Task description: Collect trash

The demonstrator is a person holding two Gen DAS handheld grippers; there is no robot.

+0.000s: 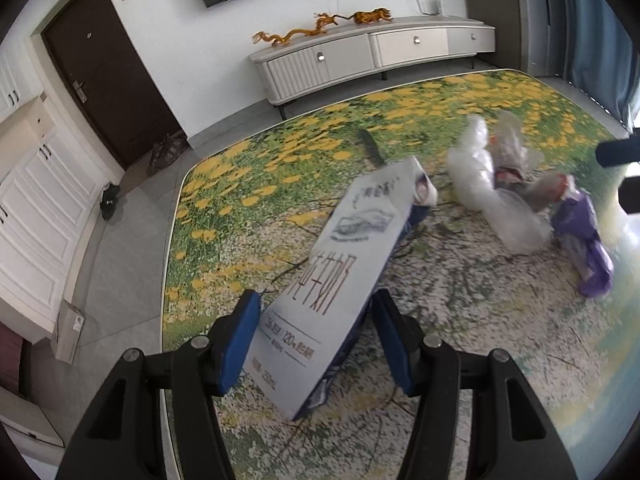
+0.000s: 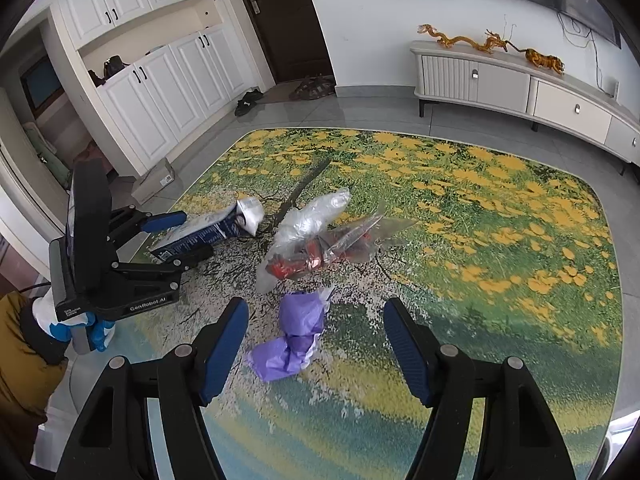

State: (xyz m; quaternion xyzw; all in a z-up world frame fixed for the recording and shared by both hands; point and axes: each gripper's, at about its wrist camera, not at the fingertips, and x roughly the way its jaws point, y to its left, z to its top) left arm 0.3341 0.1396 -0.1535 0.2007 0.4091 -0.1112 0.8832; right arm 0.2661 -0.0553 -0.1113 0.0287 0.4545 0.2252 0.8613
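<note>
A blue and white milk carton [image 1: 340, 280] lies on the flower-print tabletop [image 1: 260, 184], its opened top pointing away. My left gripper [image 1: 316, 340] is open with its blue pads either side of the carton's near end, with gaps on both sides. The carton [image 2: 208, 232] and the left gripper [image 2: 180, 236] also show in the right wrist view. Clear plastic wrap [image 2: 316, 236] with red packaging inside lies mid-table. A crumpled purple wrapper [image 2: 292, 336] lies just ahead of my right gripper [image 2: 316, 344], which is open and empty above it.
A white TV cabinet [image 2: 520, 84] with orange dragon figures stands by the far wall. White cupboards [image 2: 160, 92], a dark door and shoes are to the left. A cardboard box [image 2: 154, 180] lies on the tiled floor beside the table.
</note>
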